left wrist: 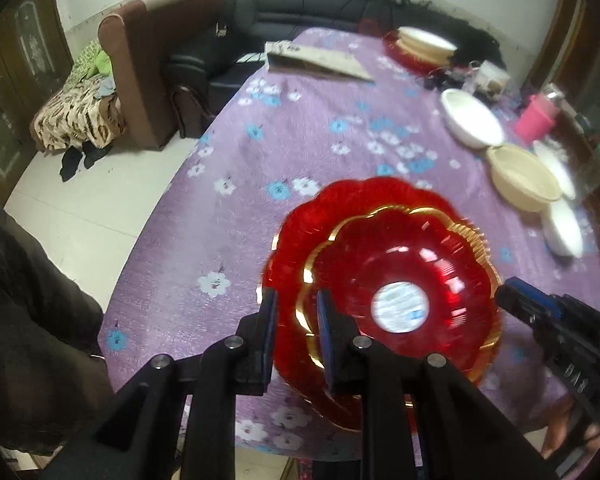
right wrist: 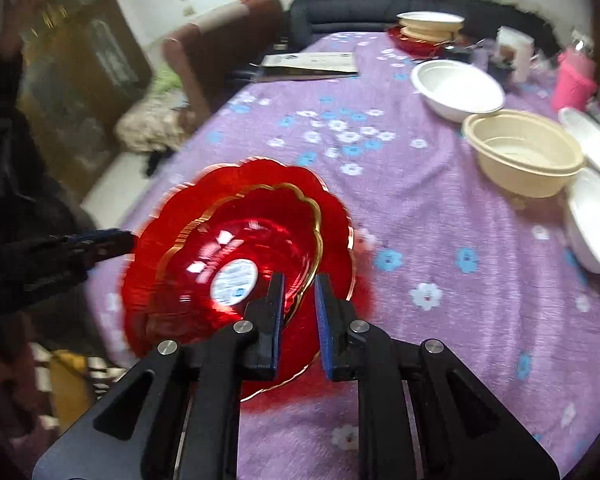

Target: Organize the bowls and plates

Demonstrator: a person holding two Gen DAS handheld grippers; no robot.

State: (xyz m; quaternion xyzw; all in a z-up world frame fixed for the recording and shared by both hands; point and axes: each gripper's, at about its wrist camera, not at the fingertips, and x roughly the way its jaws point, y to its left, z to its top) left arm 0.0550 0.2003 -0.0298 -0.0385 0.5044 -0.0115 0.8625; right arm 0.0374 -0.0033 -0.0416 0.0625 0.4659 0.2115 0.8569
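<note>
A red scalloped bowl with a gold rim and a white sticker [left wrist: 400,306] [right wrist: 236,276] sits inside a larger red scalloped plate [left wrist: 308,220] [right wrist: 260,176]. Both are lifted and tilted above the purple floral tablecloth [left wrist: 300,140] [right wrist: 420,208]. My left gripper [left wrist: 297,312] is shut on the left rims of the red stack. My right gripper [right wrist: 299,292] is shut on the right rims; it also shows in the left wrist view [left wrist: 512,296]. The view is blurred by motion.
A white bowl [right wrist: 458,88], a cream bowl [right wrist: 524,152] and white dishes [right wrist: 594,220] stand at the right. A stack of cream bowls on a red plate [right wrist: 428,28] is at the far end, beside a flat carton [right wrist: 312,64] and a pink cup [right wrist: 572,80].
</note>
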